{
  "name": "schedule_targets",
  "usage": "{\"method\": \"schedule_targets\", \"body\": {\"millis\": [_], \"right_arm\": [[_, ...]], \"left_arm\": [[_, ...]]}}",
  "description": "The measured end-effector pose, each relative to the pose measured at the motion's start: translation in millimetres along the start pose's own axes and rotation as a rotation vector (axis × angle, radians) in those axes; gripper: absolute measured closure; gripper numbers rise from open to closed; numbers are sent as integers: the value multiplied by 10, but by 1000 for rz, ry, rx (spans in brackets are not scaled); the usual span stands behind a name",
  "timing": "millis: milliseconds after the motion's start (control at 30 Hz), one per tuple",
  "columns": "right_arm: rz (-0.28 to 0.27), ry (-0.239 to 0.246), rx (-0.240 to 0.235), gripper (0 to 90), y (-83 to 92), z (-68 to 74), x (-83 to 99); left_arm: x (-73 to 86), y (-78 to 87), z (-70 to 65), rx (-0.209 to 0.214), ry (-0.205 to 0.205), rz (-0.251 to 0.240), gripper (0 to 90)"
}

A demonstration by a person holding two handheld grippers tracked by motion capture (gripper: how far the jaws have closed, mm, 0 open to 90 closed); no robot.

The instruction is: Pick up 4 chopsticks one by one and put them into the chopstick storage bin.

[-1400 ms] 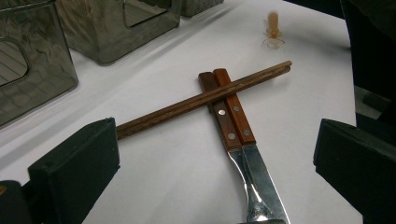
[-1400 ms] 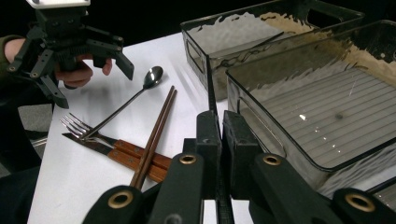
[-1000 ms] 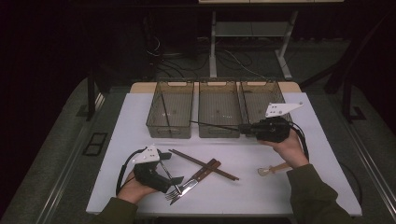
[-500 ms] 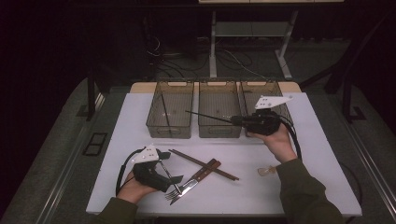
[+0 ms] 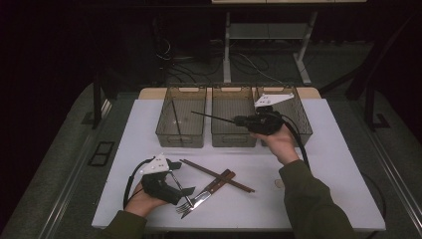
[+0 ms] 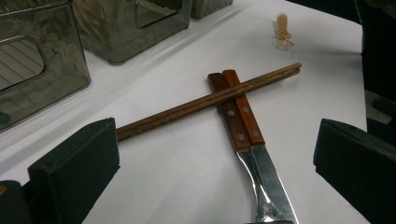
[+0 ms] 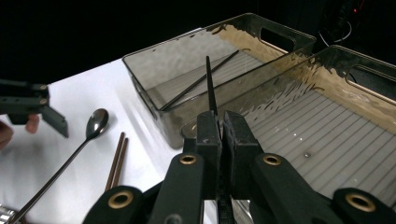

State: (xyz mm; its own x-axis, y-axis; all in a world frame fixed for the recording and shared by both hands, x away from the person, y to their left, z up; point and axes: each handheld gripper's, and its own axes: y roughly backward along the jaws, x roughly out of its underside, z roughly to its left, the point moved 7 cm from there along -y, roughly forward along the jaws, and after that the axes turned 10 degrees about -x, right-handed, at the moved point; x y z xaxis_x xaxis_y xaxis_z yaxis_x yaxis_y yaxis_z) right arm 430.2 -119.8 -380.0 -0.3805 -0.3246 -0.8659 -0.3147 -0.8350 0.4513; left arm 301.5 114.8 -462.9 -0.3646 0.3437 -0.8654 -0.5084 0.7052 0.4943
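Two jaws of the right gripper [image 5: 238, 119] clench a black chopstick [image 5: 214, 116] pointing toward nine o'clock over the middle bin [image 5: 234, 137].

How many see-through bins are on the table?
3, in a row at the table's far edge: the left bin holding a black chopstick, the middle bin, and the right bin, partly covered by the right gripper.

glossy metal knife [image 6: 268, 184], wooden handle, matt chopsticks [image 6: 205, 102].
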Motion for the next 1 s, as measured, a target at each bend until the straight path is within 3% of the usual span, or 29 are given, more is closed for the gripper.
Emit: {"method": "schedule_targets", "body": {"millis": [333, 1000], "right_arm": [[-14, -37, 22, 856, -170, -79, -91], [30, -36, 100, 856, -625, -167, -317]], "left_arm": [[-9, 0, -7, 6, 8, -8, 0], [-15, 4, -9, 14, -2, -12, 0]]}}
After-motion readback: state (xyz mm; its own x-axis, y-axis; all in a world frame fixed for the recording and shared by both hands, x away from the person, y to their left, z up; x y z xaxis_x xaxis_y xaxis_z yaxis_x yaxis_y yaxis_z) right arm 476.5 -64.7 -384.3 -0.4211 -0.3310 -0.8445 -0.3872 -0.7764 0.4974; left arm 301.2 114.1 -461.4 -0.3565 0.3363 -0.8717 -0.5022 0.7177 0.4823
